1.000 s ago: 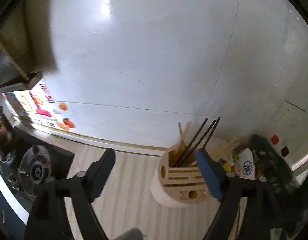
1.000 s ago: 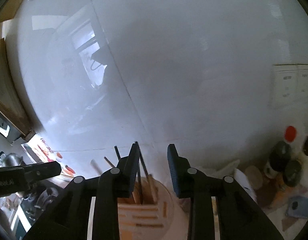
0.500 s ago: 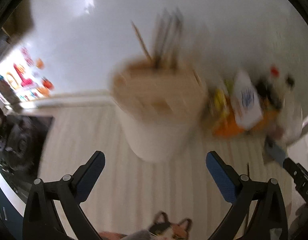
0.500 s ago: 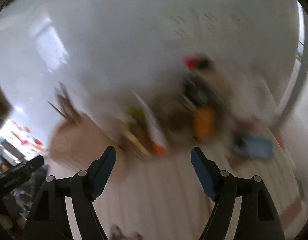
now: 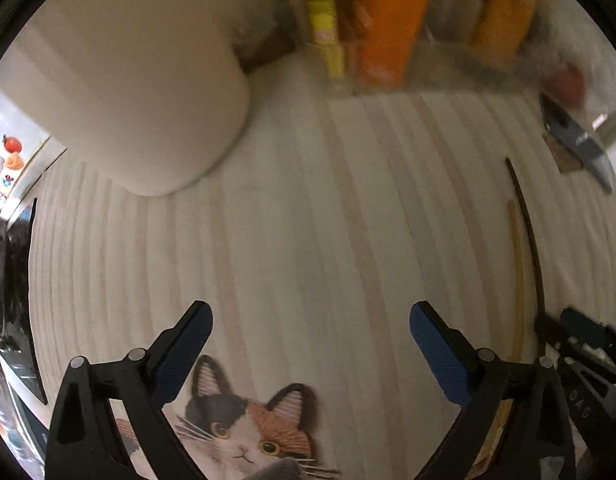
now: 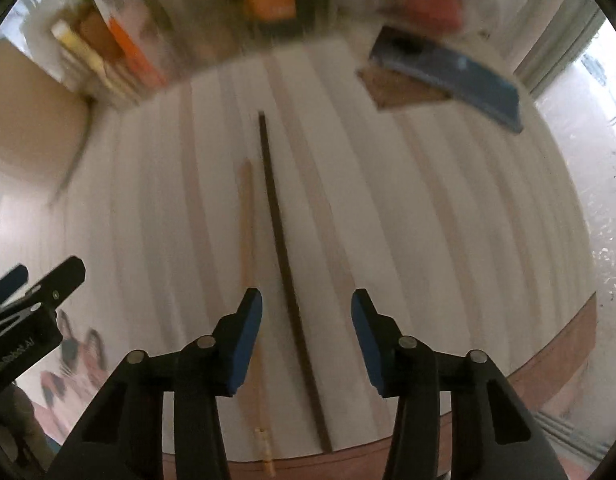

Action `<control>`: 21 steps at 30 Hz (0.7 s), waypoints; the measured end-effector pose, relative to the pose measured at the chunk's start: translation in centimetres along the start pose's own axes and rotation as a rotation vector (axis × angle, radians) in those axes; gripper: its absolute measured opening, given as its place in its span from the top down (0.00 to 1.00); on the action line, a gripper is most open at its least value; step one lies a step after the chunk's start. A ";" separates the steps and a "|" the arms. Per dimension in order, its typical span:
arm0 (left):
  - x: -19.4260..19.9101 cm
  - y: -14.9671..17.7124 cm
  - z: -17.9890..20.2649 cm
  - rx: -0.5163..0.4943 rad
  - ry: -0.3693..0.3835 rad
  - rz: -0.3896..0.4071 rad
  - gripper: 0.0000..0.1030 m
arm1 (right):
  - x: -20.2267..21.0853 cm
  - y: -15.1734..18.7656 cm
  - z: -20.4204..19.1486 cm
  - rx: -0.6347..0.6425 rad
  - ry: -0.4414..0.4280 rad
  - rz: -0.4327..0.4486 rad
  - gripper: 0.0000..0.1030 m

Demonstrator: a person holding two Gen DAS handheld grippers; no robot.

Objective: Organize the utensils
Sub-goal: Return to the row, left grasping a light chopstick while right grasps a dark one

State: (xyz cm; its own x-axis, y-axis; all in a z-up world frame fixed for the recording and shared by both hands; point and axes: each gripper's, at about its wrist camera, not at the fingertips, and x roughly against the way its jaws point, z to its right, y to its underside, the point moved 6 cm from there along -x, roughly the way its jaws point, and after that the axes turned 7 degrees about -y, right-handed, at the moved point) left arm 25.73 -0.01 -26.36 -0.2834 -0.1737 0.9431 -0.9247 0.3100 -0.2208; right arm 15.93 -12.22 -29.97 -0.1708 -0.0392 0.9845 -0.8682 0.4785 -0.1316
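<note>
A dark chopstick (image 6: 283, 272) and a pale wooden chopstick (image 6: 249, 264) lie side by side on the striped tabletop. My right gripper (image 6: 305, 320) points down over them, its jaws closing, the dark chopstick between the pads but untouched. The pale chopstick lies just outside the left pad. My left gripper (image 5: 310, 332) hovers wide over bare table, jaws closing slightly, with nothing between them. The cream utensil holder (image 5: 143, 80) stands at upper left of the left wrist view. Both chopsticks show at that view's right edge: dark chopstick (image 5: 528, 232), pale chopstick (image 5: 518, 272).
Orange and yellow packets (image 5: 388, 28) and jars crowd the back of the table. A blue-handled tool (image 6: 452, 76) lies at the back right on a brown card. A cat picture (image 5: 247, 428) is at the table's near edge. The table edge (image 6: 548, 360) curves at lower right.
Both grippers have swung down from facing the wall and utensil holder to facing the tabletop. The right gripper opened wide midway and now stands narrower over the dark chopstick.
</note>
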 end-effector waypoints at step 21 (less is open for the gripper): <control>2.3 1.9 15.7 -0.221 0.160 -0.084 0.47 | 2.0 2.5 11.3 -0.191 0.093 -0.022 0.94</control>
State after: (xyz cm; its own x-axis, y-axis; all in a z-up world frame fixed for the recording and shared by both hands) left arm 19.34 -14.45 -28.53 -0.1482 -0.0635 0.9869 -0.8608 0.4997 -0.0971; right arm 8.20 -21.01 -29.59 -0.1018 0.0254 0.9945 -0.7653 0.6367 -0.0946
